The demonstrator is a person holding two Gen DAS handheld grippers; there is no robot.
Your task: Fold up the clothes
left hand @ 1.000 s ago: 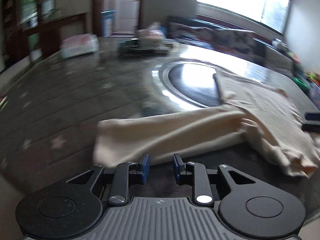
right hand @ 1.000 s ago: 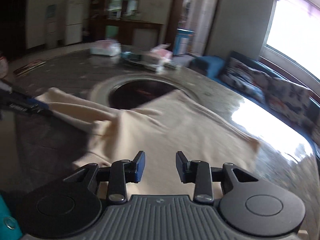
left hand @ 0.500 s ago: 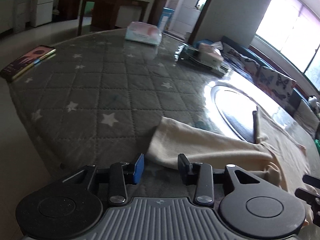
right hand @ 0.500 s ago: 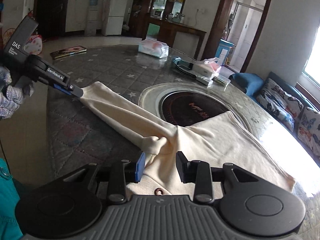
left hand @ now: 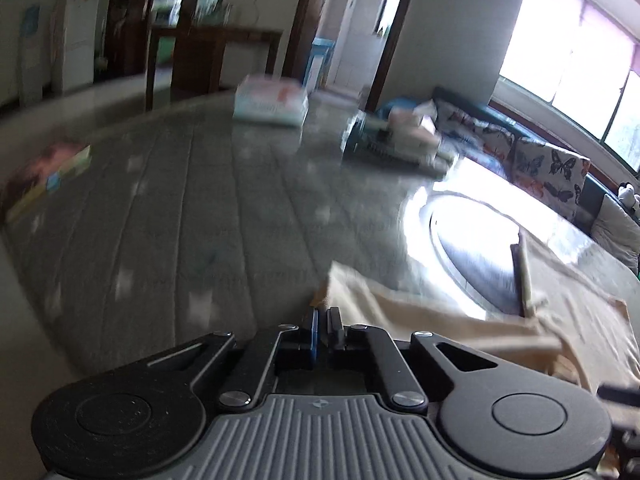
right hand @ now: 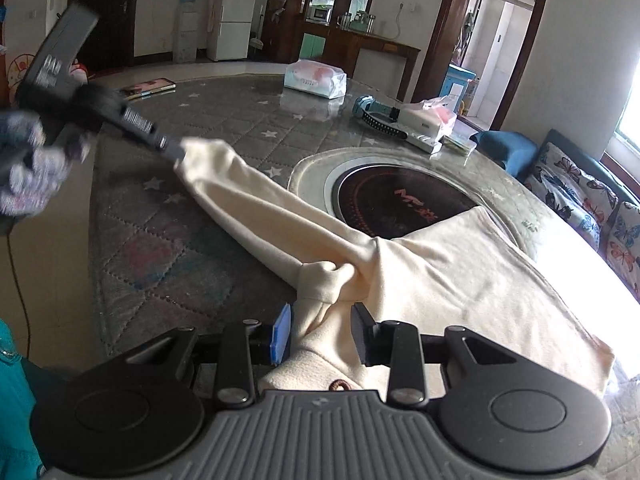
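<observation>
White fridge (right hand: 233, 14), butterfly-print sofa (right hand: 592, 196), bright window (left hand: 576, 64).

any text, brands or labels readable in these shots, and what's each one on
"MR" plus blurred characters: red print on the round black induction cooktop set in the table.
White lettering on the black left gripper body and handle: motion-blurred, unreadable.
Pink and white tissue pack: print too small to read.
White fridge top label: too small.
Pink book cover: unreadable.
Left wrist view: all blurred; nothing legible on the cream sweatshirt.

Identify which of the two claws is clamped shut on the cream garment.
The left claw, seen beyond the right wrist camera, pinches the cream garment's sleeve end. The right claw stands open, straddling fabric.
</observation>
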